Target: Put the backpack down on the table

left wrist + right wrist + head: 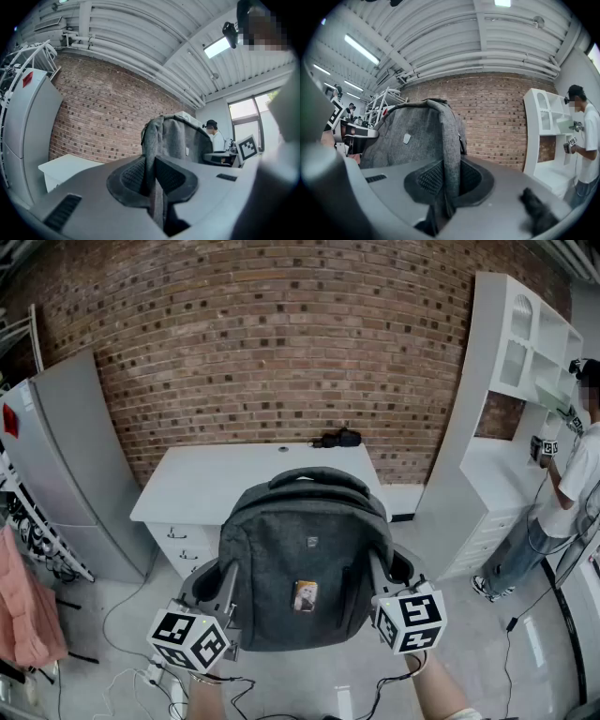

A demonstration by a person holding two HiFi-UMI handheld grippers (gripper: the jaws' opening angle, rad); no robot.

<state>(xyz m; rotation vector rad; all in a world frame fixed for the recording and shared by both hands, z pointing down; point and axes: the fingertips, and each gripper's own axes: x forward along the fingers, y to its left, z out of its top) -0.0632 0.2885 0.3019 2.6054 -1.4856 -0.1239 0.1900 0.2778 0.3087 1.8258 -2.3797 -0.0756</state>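
- Fingers [130, 177] of the left gripper [151, 180] are pressed onto a fold of grey fabric at the side of the backpack [305, 559]. The fabric is pinched between the ribbed black pads.
- Fingers [429, 180] of the right gripper [446, 183] are likewise clamped on a grey fabric edge at the backpack's other side.
- No brand name can be read on the backpack. A small rectangular patch [306, 595] with a yellowish picture is seen low on its front, too small for any writing to be made out.
- A tiny emblem [310, 541] is set higher on the front. It shows as a pale shield-like tab in the right gripper view, and no lettering can be read on it.
- Black-and-white square markers are carried on the two marker cubes [190, 638], at the lower left and lower right of the head view.
- A red label [9, 420] is fixed to the grey cabinet [70, 465] at the left edge. Its print cannot be read.
- The backpack is of dark grey woven cloth, rounded at the top, with a padded top handle [309, 476] and a curved zip line beneath it.
- It is held upright in the air between the two grippers, at the lower centre of the head view, in front of the white table [206, 486] and not resting on it.
- A black object [337, 439] lies at the table's far edge, against the brick wall [281, 343].
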